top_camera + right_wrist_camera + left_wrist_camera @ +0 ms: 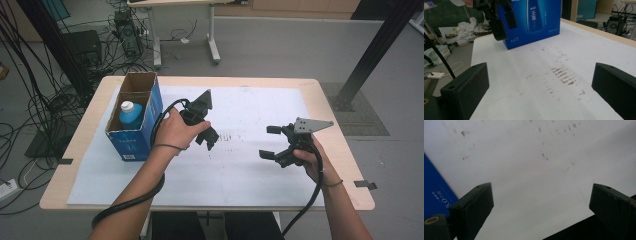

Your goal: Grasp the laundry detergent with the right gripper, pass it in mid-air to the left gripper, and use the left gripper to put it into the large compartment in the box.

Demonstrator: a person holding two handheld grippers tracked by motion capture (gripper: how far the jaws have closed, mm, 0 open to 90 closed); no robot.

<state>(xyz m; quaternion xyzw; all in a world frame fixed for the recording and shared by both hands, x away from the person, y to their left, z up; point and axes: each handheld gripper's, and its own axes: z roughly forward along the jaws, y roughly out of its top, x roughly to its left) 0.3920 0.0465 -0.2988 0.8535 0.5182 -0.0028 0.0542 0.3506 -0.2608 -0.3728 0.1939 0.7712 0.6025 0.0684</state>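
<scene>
1. Jaws of the left gripper (209, 136) and right gripper (270, 142) are gaping wide, gripping nothing.
2. Sitting inside the open blue cardboard box (131, 142), at the table's (330, 107) left, is the white-capped blue bottle (130, 114).
3. Risk: the left gripper, hovering just beside the box, is likely to knock it over.
4. Box print is reading "5.0"; other lettering is too blurred.

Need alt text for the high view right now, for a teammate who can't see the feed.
A person holds the left gripper beside an open blue box with a blue bottle standing inside, and the right gripper, jaws open, over the stained white sheet covering a wooden table.
</scene>
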